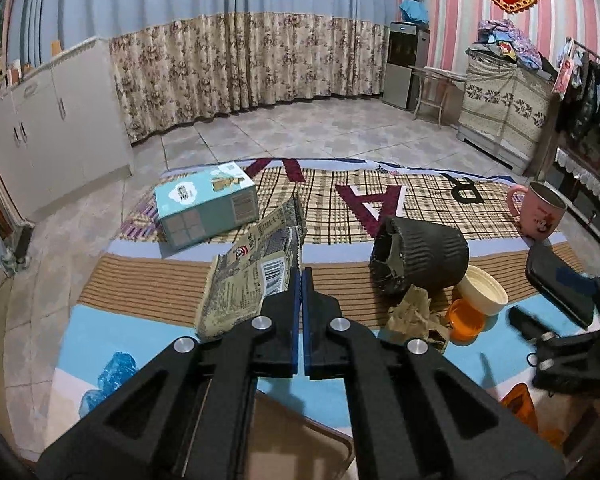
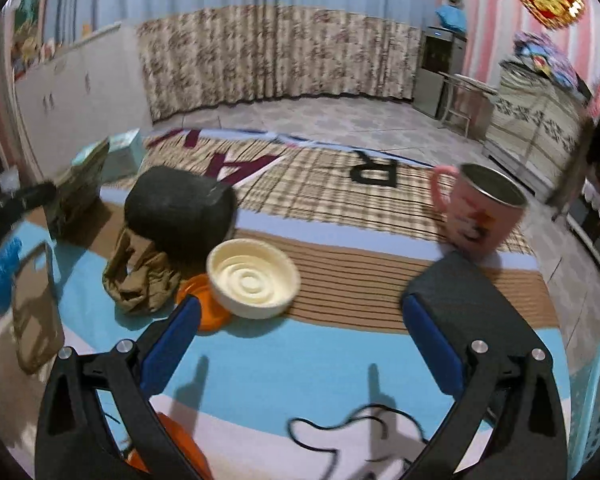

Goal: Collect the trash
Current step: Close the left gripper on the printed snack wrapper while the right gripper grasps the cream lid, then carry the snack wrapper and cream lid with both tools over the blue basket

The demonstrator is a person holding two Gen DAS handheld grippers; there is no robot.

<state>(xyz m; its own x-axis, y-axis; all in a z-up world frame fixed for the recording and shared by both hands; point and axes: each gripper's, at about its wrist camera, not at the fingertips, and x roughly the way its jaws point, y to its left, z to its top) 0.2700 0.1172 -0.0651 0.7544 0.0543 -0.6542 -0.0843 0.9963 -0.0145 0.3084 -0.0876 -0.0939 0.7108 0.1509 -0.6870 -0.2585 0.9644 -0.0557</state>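
On the patterned mat (image 1: 340, 208) I count one teal box (image 1: 206, 208), one black ribbed pot (image 1: 424, 258) lying on its side, one cream dish (image 2: 254, 278), one orange lid (image 2: 204, 304) half under the dish, one crumpled brown paper wad (image 2: 140, 276), one pink mug (image 2: 476, 210), one flat black case (image 2: 460, 284) and one blue plastic scrap (image 1: 108, 376).

The left gripper (image 1: 301, 276) has its jaws pressed together on the edge of a printed snack wrapper (image 1: 252, 276), which hangs off the mat in front of the box, toward the mat's left side. The right gripper (image 2: 300, 316) stands with jaws wide and nothing between them, over the mat's near blue stripe, the dish just beyond its left finger and the case by its right.

Only the left view shows the wrapper's barcode and the pot's broken rim; there the right gripper shows as a dark shape at the mat's right edge. Only the right view shows the dish's ringed inside, a turquoise basket (image 2: 596, 400) at the near right corner and a black cord (image 2: 340, 432) on the mat's near edge.

The mat lies on a grey tiled floor (image 1: 300, 132), with floral curtains (image 1: 240, 60) behind, white cabinets (image 1: 52, 128) left and pink striped walls right.
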